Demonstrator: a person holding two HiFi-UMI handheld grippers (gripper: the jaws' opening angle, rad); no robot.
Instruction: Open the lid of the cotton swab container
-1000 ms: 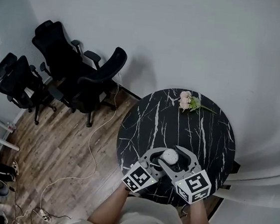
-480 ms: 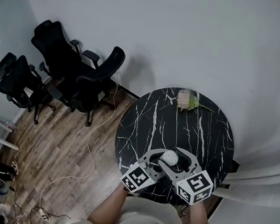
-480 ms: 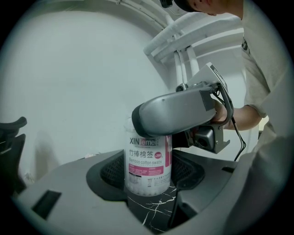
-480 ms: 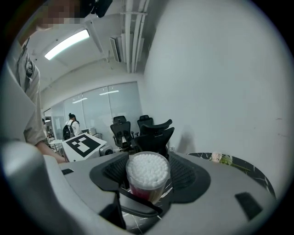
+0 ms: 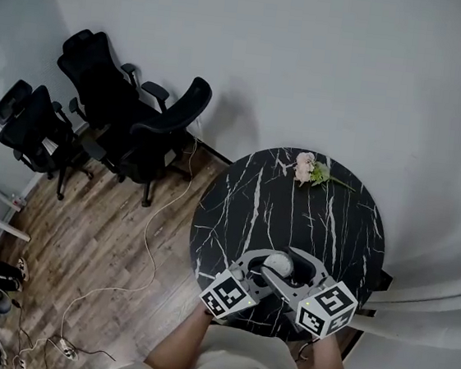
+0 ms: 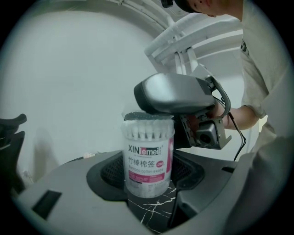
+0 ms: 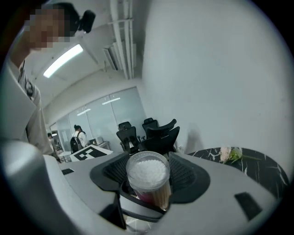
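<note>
3 chairs (image 5: pixel 130 123) left of table (image 5: pixel 241 197). On table: 1 swab tub (image 5: pixel 278 264) at near edge, 1 flower sprig (image 5: pixel 308 169) at far edge. 2 grippers: left gripper (image 6: pixel 148 186) pinches the tub's body, right gripper (image 7: pixel 147 181) clamps its lid (image 7: pixel 147 170). Only the left gripper view shows the label; only the right gripper view shows swab tips from above.

Upright cotton swab container (image 6: pixel 148 158) on marble table (image 5: pixel 254 199): clear cylinder, pink-white label, lid (image 7: pixel 148 172) seemingly on.
</note>
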